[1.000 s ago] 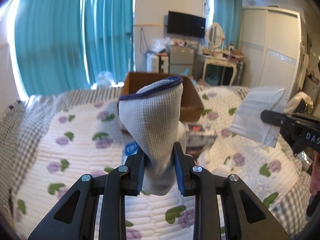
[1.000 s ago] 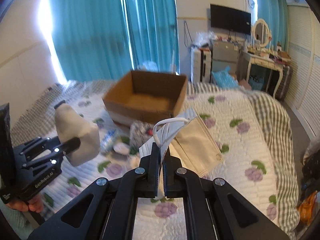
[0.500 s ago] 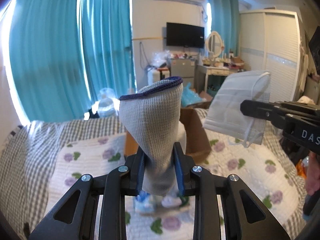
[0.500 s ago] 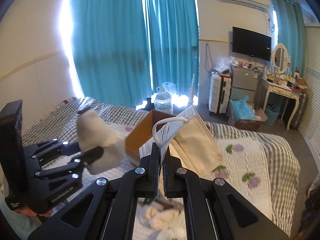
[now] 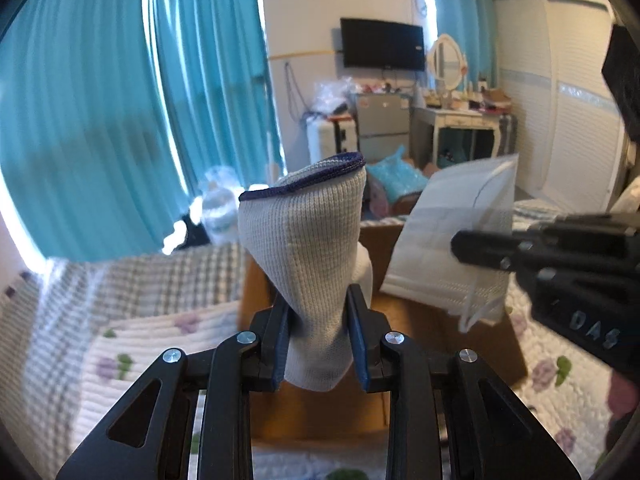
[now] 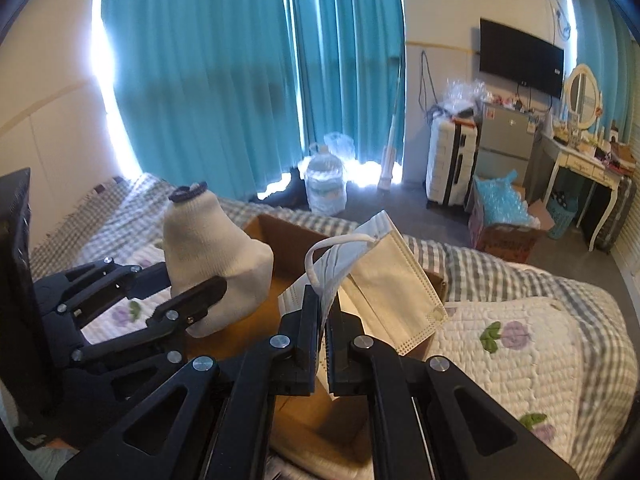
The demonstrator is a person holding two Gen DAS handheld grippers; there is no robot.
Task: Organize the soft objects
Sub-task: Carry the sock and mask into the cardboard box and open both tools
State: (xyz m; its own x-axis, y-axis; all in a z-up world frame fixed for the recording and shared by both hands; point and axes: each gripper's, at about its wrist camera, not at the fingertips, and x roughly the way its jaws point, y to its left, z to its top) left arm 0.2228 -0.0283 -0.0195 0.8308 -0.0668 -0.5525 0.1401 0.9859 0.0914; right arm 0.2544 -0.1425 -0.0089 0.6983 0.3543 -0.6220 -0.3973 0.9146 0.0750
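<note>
My left hand-held gripper [image 5: 318, 350] is squeezing a white sock [image 5: 308, 264] with a dark blue rim, holding it up over the brown cardboard box [image 6: 276, 236] on the bed [image 6: 520, 344]. Just to the right of the sock, my right hand-held gripper [image 6: 325, 322] is pinching a pale face mask [image 6: 392, 280] tight, and the mask is hanging over the box too.

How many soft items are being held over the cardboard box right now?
2: a white knit sock with navy cuff in the left gripper, a pleated face mask in the right gripper. Box contents are partly hidden.
</note>
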